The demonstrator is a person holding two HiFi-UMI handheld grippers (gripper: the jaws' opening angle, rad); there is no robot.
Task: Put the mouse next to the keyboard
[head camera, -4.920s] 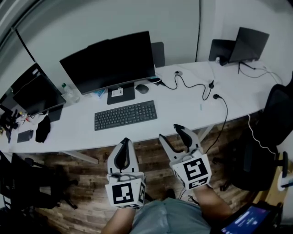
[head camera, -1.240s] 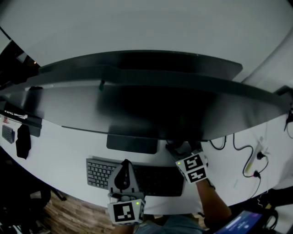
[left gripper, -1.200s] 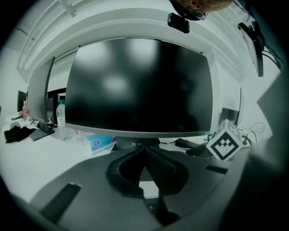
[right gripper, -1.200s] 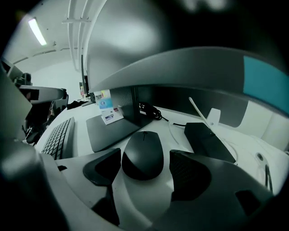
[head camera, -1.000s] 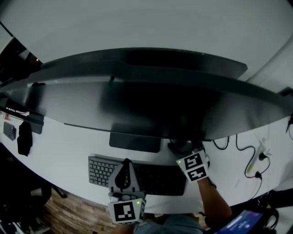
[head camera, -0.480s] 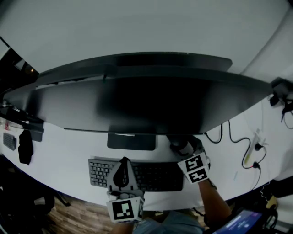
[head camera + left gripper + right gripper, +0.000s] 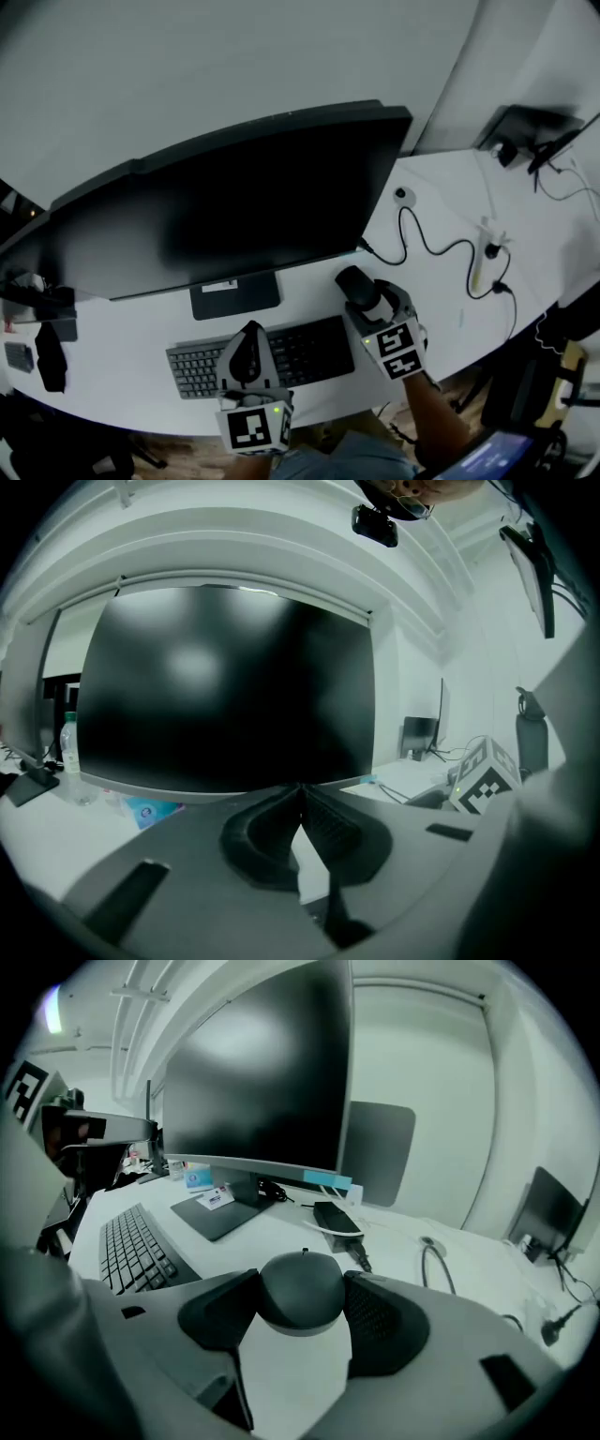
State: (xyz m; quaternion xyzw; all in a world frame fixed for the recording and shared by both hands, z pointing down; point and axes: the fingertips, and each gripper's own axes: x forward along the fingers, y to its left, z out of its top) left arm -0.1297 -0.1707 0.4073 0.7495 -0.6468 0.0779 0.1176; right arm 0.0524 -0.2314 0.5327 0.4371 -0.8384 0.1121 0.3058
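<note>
Right gripper (image 7: 362,294), lower centre-right: jaws have just been closing and clamp the rounded dark grey mouse (image 7: 301,1289), right of the black keyboard (image 7: 314,347). Left gripper (image 7: 249,343), lower left: jaws together, nothing between.

**Operator:** State the illumination.

**Technician:** Dim, cool and even. A bright ceiling light (image 7: 52,1007) glows at the right gripper view's upper left. The wide black monitor screen (image 7: 225,686) carries a soft pale glare patch.

**Operator:** State the defects.

**Technician:** Fisheye bending and dark corners in both gripper views. The head view smears at its upper right. The round dark grey mouse (image 7: 300,1290) is sharp.
</note>
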